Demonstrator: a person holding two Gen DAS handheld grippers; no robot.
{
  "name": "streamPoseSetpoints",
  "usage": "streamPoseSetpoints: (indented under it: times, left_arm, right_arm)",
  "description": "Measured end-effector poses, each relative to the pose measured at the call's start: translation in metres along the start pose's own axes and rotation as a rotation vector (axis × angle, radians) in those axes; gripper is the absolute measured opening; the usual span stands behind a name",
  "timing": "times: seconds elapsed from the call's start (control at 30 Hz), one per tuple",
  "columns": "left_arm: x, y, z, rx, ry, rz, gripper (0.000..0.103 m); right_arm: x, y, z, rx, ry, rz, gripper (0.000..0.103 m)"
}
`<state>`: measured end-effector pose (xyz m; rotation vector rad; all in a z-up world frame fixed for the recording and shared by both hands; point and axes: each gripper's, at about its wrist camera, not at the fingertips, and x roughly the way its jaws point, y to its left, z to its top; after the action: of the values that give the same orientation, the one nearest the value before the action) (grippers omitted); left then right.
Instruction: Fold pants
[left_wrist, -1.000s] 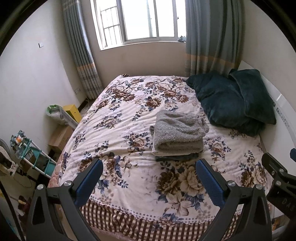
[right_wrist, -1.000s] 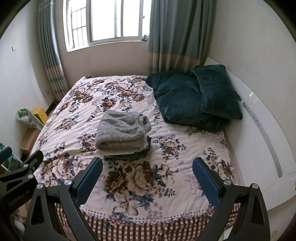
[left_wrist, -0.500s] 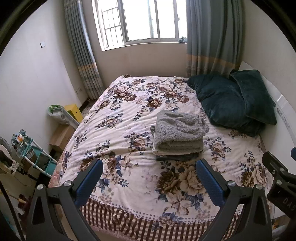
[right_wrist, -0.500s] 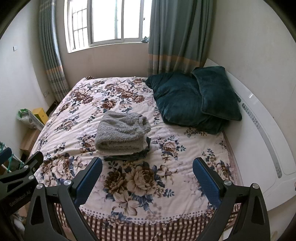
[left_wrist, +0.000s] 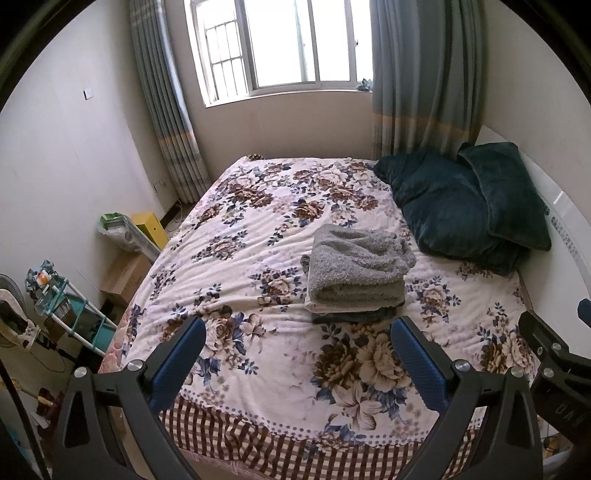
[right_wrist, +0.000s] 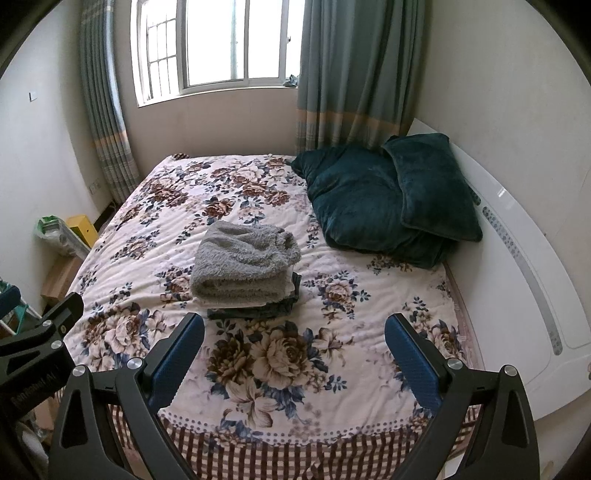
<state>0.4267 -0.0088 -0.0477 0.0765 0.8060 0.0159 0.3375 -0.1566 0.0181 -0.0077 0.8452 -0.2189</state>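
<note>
I hold the left gripper (left_wrist: 297, 356) above the foot of the bed (left_wrist: 229, 258), its blue pads spread wide with nothing between them. In the left wrist view, at 9 o'clock beside the bed, I note a yellow box (left_wrist: 150, 228), a clear bag (left_wrist: 122, 238) with green contents I cannot identify, and a cardboard box (left_wrist: 125, 271) on the floor. A teal rack (left_wrist: 70, 314) at 8 o'clock carries small items too blurred to name.

The pants (left_wrist: 356, 264) lie at the centre of the bedspread, at 12 o'clock from both grippers and well apart from them. They form a grey fleecy folded bundle on top of a stack; under it I see a pale layer and a dark garment (right_wrist: 255, 312) protruding at the near edge. I judge the folding complete or nearly so: the bundle is compact and squared, and no loose leg trails out.

At 2 o'clock, two dark green pillows (right_wrist: 388, 199) lean against the headboard. The right gripper (right_wrist: 293, 352) is likewise spread wide and empty.
</note>
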Motion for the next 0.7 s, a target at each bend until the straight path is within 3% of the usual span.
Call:
streamPoseSetpoints:
  times: [0.7]
  left_arm:
    - [-0.0049, 0.0027, -0.001, -0.001, -0.002, 0.003, 0.103]
  right_arm:
    - [0.0077, 0.0005, -0.0048, 0.004, -0.005, 0.008, 0.1]
